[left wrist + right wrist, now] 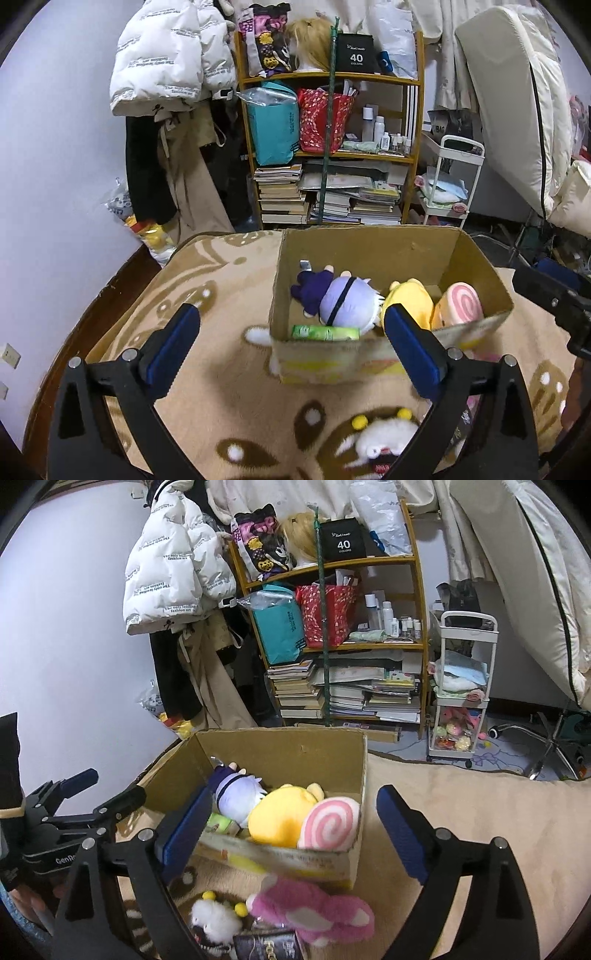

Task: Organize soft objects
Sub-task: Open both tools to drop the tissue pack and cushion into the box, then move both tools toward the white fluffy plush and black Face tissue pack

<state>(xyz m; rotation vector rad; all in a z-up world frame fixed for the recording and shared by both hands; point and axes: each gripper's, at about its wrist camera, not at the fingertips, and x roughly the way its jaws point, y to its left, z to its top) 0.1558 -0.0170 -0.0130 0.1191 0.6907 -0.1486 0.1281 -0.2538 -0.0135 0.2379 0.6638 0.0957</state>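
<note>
Cardboard is the landmark: we are working around an open cardboard box standing on a brown patterned blanket. Inside the box we are seeing four soft things already stowed: a purple-and-lilac doll lying toward the far left wall, a yellow plush beside it, a pink swirl cushion leaning against the near right corner, and a green packet tucked against the near wall.

We are holding both tools just in front of the box. Our left gripper is standing with its jaws spread wide and nothing between the pads; the box's near wall merely shows behind them. Our right gripper is likewise gaping, gripping nothing.

We are judging the job as more than half done. Still lying outside, on the blanket just before the box's near wall, are a pink fluffy toy, a small white plush with yellow bobbles and a dark pouch whose softness we cannot tell. We are guessing the pink toy is the likeliest next pick, since it is sitting nearest our right gripper.
</note>
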